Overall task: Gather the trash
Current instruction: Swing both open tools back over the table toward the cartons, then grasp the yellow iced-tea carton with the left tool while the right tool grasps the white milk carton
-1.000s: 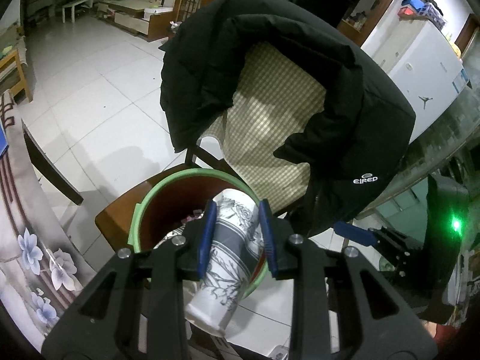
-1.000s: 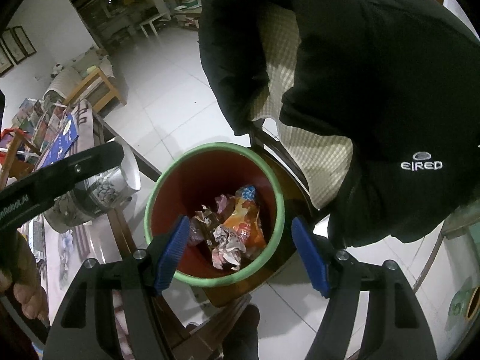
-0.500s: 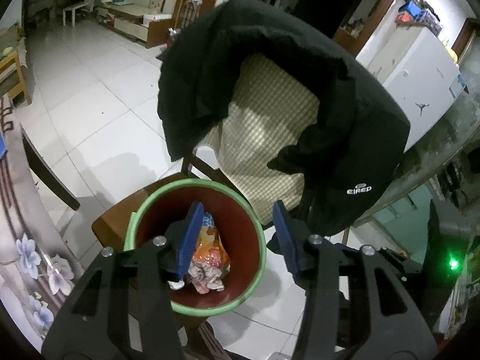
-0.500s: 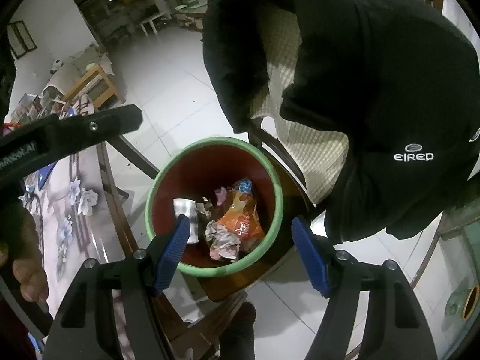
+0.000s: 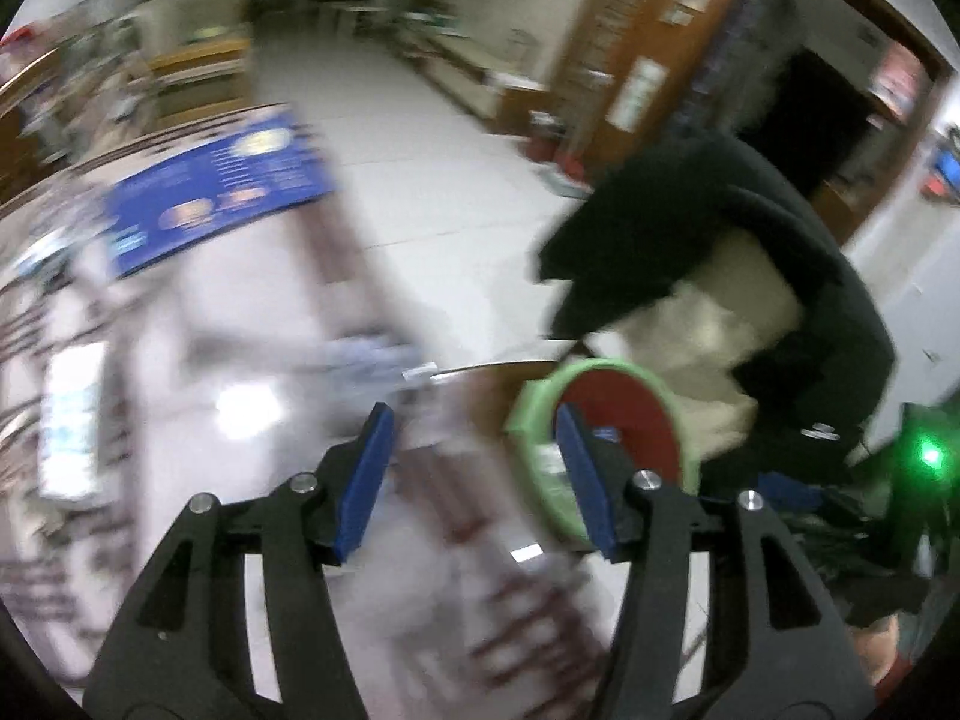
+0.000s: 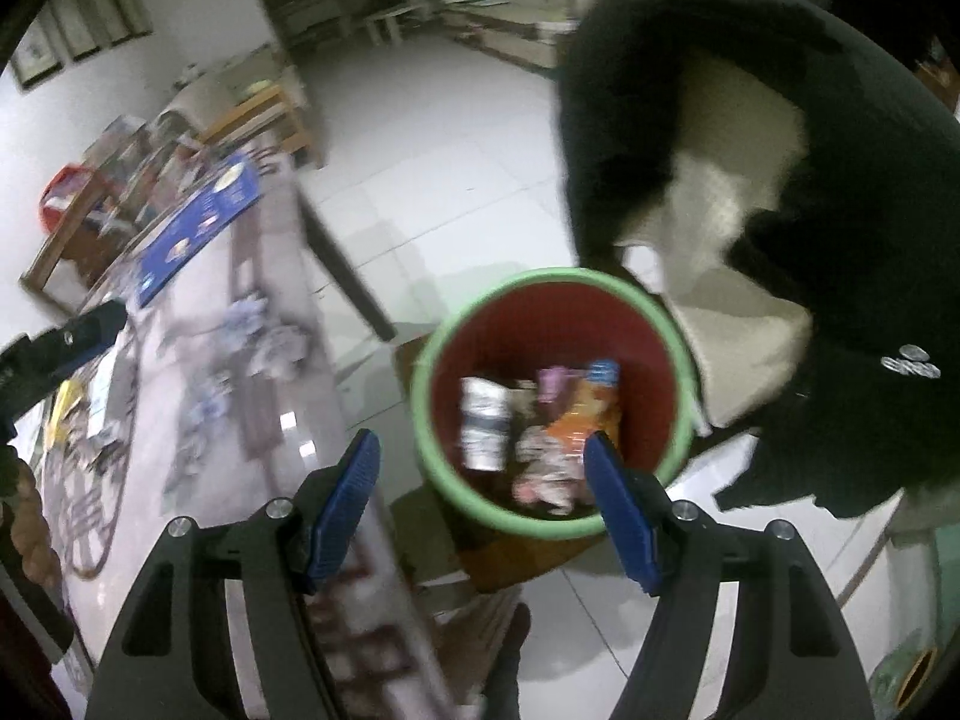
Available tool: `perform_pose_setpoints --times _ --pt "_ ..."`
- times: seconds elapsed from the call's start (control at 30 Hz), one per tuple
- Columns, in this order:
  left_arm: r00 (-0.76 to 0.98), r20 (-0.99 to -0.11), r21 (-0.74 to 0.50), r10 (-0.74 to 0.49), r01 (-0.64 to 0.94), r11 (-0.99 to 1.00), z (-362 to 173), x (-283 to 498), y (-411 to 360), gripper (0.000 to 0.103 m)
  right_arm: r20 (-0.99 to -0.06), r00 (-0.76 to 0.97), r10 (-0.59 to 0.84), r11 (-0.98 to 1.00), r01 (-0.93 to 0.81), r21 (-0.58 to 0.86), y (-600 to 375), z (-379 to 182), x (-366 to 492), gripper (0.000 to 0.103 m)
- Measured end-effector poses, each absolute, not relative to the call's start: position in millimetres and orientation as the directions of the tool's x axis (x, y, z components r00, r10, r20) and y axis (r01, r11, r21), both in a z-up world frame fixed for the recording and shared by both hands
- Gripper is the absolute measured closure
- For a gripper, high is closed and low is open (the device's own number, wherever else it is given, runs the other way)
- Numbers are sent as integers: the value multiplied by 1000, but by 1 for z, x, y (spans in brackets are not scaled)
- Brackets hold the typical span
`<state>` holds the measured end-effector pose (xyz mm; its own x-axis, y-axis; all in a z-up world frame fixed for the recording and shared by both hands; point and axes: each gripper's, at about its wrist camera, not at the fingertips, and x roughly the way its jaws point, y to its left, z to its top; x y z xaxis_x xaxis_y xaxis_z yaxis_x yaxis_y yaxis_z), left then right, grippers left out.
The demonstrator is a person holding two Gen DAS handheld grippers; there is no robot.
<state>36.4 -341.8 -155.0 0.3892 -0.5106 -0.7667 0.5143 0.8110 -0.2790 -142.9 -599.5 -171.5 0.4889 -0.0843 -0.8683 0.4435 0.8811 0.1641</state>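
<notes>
Left gripper (image 5: 474, 468) opening, right gripper (image 6: 483, 495) apart (both empty), bin (image 6: 678, 354) holding cup (image 6: 486, 423), seemingly wrappers (image 6: 576, 420)

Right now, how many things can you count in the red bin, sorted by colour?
White and grey paper cup: 1
Orange snack bag: 1
Pink wrapper: 1
Crumpled pale wrapper: 1
Total: 4 that show in the bin; the picture is blurred, so more may be hidden.

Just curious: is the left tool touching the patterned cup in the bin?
Apart. The right wrist view shows the cup lying inside the bin, no tool on it.
</notes>
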Motion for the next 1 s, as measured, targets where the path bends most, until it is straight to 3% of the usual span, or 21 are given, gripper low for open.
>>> perform_pose_setpoints --times 0.2,0.43,0.53,0.8,1.0 --pt "473 -812 -212 -343 307 928 -165 62 -212 48 -870 493 10 927 321 193 -523 -174 -103 34" --pt "509 -840 -114 -186 168 979 -176 83 -84 36 -875 468 123 968 138 210 -409 -177 -52 34" --pt "513 -850 -56 -118 135 989 -185 104 -35 35 -873 457 168 975 52 215 -356 -178 -30 23" --pt "514 -856 37 -44 147 988 -206 184 33 30 -875 416 249 968 -83 236 -254 -183 40 22" --pt "463 -883 47 -74 244 969 -236 224 31 29 -871 454 189 978 -8 209 -234 -187 108 22"
